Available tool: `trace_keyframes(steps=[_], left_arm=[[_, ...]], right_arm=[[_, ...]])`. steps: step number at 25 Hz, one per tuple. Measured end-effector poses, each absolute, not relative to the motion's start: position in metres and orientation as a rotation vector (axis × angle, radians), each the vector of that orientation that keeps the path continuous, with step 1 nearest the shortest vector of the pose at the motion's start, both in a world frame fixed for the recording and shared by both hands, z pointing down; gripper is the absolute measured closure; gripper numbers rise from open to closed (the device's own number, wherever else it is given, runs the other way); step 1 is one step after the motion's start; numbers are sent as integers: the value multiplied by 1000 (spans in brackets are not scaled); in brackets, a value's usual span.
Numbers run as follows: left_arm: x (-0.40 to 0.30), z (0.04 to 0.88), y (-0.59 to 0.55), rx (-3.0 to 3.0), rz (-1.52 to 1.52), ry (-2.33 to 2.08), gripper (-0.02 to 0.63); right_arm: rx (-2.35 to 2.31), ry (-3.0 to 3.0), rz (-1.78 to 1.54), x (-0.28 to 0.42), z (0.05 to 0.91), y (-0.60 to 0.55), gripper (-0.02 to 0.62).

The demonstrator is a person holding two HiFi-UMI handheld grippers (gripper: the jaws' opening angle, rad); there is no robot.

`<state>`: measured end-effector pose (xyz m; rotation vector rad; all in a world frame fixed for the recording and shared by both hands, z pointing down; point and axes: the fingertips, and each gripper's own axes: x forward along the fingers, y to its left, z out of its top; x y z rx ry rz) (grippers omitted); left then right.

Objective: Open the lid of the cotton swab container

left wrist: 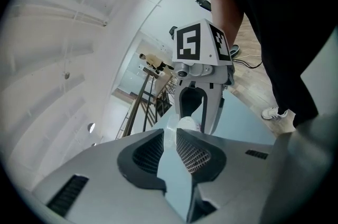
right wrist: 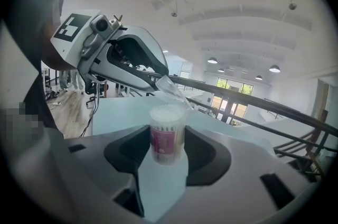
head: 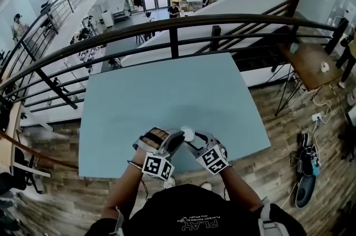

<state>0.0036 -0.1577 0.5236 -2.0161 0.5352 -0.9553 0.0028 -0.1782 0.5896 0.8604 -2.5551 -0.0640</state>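
The cotton swab container (right wrist: 168, 138), a small clear tub with a pink label, stands upright between the jaws of my right gripper (right wrist: 169, 150), which is shut on its sides. Its clear lid (right wrist: 172, 92) is tilted up off the rim, and the fingertips of my left gripper (right wrist: 156, 80) pinch it from the left. In the left gripper view the lid (left wrist: 170, 132) shows as a thin clear strip between the pads of my left gripper (left wrist: 171, 138). In the head view both grippers, left (head: 176, 140) and right (head: 197, 143), meet at the container (head: 188, 132) over the table's near edge.
The light blue table (head: 167, 90) stretches away from me with nothing else on it. A dark railing (head: 173, 26) runs just behind its far edge over a drop to a lower floor. Wooden floor, cables and shoes (head: 305, 187) lie to the right.
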Motion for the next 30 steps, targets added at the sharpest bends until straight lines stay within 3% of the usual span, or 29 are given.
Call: trace_keyframes(steps=[3,6,30], left_arm=[[4,517,-160,-2017,-936,555,523],[3,510,-165,-2011,-917,591,569],[7,506,-191,-2018,-895,682,572]], right_arm=[[858,-2580,-37,2,586,-175,383],[847,-2603,-27,1,585,-170,383],[703,-2695,-90,-18,569,-142,380]])
